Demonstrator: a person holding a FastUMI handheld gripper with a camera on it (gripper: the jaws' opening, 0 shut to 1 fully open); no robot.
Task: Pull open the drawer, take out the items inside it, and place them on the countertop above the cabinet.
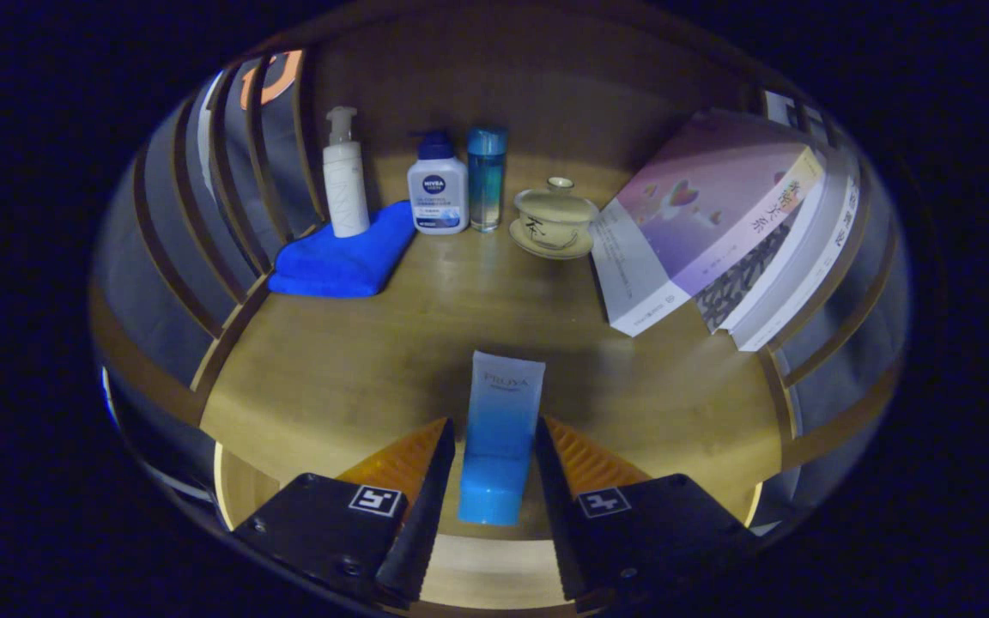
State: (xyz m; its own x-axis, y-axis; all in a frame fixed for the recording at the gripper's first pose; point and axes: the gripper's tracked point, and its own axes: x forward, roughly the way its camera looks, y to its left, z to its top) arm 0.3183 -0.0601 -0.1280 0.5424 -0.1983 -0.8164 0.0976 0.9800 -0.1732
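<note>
Tool (492,446) clamped on blue tube (499,438), cap end nearest. Lower flat onto bare surface (331,378), short of gaiwan (553,221), books (718,232); then release.

Blue towel (344,257): folded, lying at the back left, beside the slatted side wall (203,215).
White pump bottle (345,176): upright, standing on the towel's rear edge.
White bottle with dark blue cap (437,189): upright, just right of the towel.
Clear blue bottle (487,178): upright, close beside the capped bottle.
Lidded tea bowl (553,221): cream, sitting on its saucer, between the blue bottle and the books.
Books (718,232): stacked, leaning against the right side.
</note>
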